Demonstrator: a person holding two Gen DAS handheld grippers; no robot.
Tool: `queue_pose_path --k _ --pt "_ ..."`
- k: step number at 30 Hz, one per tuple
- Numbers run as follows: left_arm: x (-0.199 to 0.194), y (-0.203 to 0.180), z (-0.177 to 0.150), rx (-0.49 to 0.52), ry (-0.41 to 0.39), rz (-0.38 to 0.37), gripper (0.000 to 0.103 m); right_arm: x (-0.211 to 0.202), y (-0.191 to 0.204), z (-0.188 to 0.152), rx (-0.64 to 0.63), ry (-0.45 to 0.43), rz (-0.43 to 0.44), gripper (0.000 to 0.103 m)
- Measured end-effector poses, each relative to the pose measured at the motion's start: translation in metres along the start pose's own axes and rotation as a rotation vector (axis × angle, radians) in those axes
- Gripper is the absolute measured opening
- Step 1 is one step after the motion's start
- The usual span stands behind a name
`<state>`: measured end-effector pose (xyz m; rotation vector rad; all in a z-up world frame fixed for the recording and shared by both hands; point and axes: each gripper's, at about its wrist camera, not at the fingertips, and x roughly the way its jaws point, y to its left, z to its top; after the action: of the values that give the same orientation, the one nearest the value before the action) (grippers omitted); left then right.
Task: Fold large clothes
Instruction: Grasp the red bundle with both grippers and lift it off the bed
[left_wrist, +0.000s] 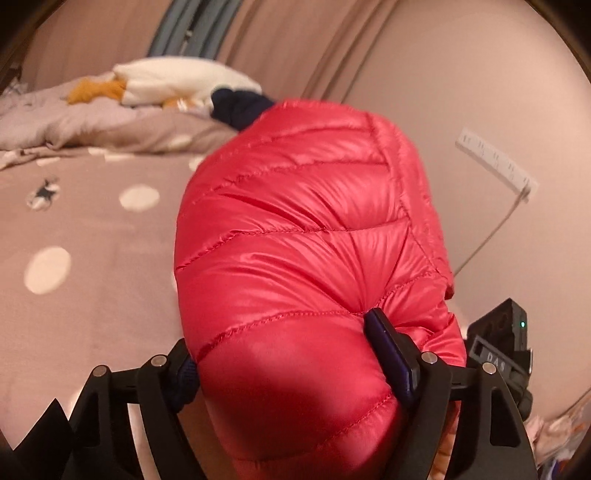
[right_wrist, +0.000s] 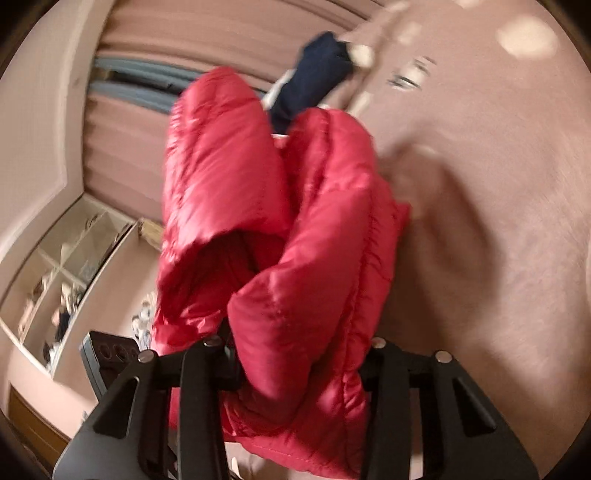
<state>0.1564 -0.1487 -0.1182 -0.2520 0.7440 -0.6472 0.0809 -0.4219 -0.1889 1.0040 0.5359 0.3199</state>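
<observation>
A shiny red quilted down jacket (left_wrist: 295, 240) fills the middle of the left wrist view. My left gripper (left_wrist: 288, 369) is shut on a thick bunch of it, with a dark blue pad (left_wrist: 391, 358) pressed into the fabric on the right. In the right wrist view the same red jacket (right_wrist: 266, 206) hangs bunched in two puffy lobes. My right gripper (right_wrist: 295, 365) is shut on its lower part. The jacket is held up above the bed; the right view is blurred.
A mauve bedsheet with pale dots (left_wrist: 74, 266) lies below. A pile of bedding with white, orange and navy clothes (left_wrist: 177, 88) sits at the far side. A white power strip (left_wrist: 495, 166) hangs on the wall. A shelf unit (right_wrist: 62, 273) stands at the left.
</observation>
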Motion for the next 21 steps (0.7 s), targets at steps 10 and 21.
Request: queue_pose_path --k 10,21 --pt "-0.125 -0.004 0.03 -0.01 -0.247 -0.051 0.08 -0.01 0.151 -0.001 -0.228 -0.044 0.149 0.039" --pt "-0.158 0.019 0.039 -0.062 -0.296 -0.012 0.08 0.001 0.194 -0.02 -0.278 -0.013 0.192 0.041"
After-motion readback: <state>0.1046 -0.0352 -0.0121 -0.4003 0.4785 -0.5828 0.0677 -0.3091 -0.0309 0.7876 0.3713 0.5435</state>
